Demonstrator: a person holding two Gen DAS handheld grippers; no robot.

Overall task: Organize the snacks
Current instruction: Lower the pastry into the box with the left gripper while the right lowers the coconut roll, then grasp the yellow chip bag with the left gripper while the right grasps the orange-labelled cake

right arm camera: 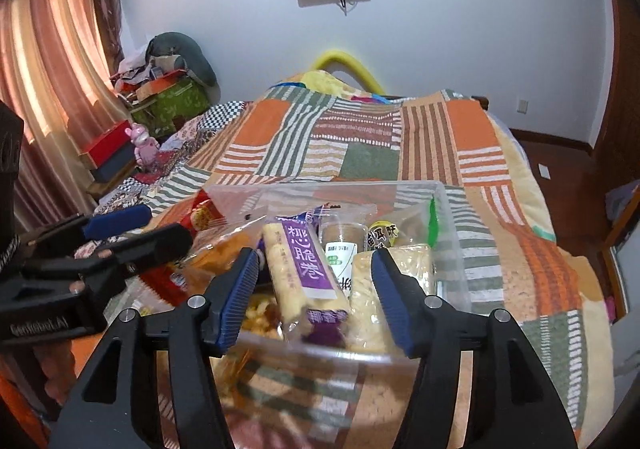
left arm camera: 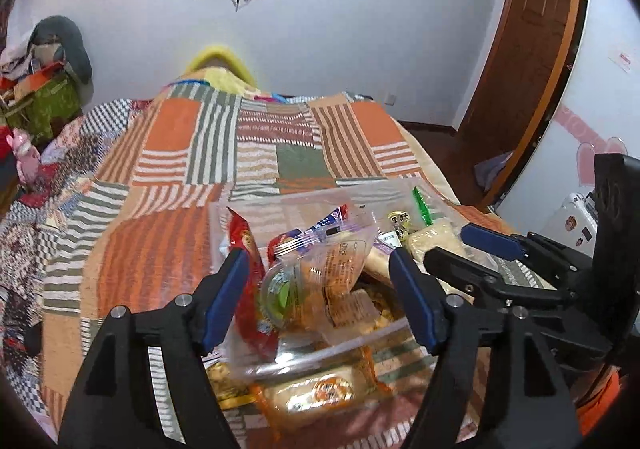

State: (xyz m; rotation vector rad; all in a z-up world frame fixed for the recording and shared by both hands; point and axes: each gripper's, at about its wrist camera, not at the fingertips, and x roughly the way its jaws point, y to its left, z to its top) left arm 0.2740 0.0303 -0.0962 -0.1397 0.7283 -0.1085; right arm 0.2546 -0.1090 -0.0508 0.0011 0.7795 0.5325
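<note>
1. snacks fill a clear plastic bin at lower centre of both views, resting on a patchwork bedspread of orange, green and striped squares.
2. a clear-wrapped pastry bag stands tilted mid-bin, a red packet to its left, an orange-labelled packet outside against the near wall.
3. in the right wrist view a purple-labelled roll pack leans beside a pale cracker pack.
4. left gripper gapes wide, holding nothing, above the bin.
5. right gripper is spread wide and empty too, straddling the roll pack without touching.
</note>
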